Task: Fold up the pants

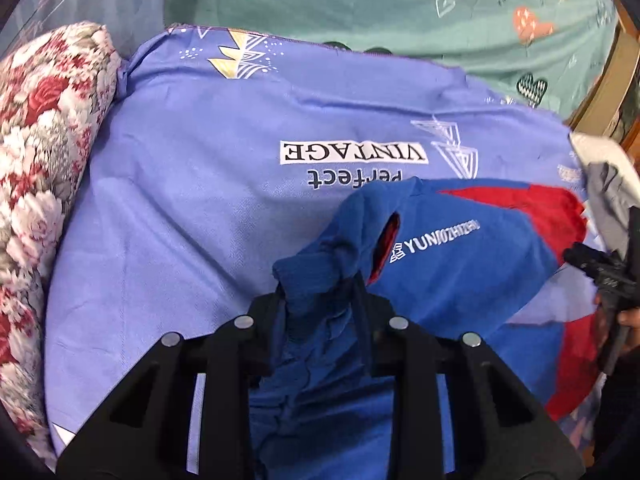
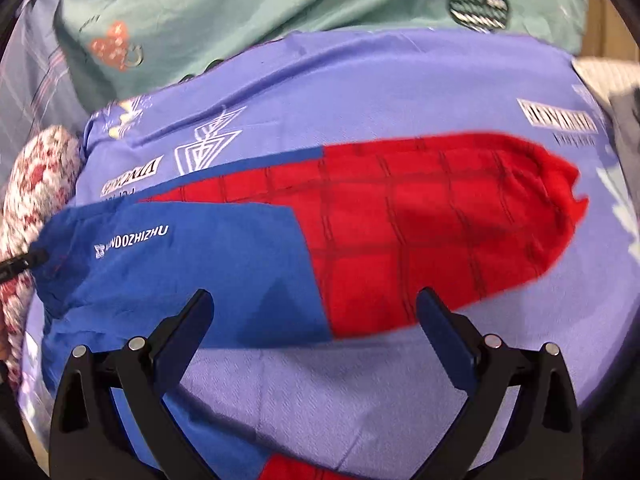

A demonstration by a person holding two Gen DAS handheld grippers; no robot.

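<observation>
The blue and red pants [image 2: 320, 248] lie on a bed covered with a purple sheet [image 1: 200, 208]. The left gripper [image 1: 320, 296] has its fingers [image 1: 362, 300] pinched tight on a bunched-up blue bit of the pants, at the end near the white letters. That bit is lifted up off the sheet. The right gripper [image 2: 316, 312] has its fingers [image 2: 192, 320] spread wide apart, and they hold nothing. The pants lie just past those fingers, blue part on the left, red part on the right. A flowery blanket [image 1: 44, 152] sits rolled up at the left side of the bed.
</observation>
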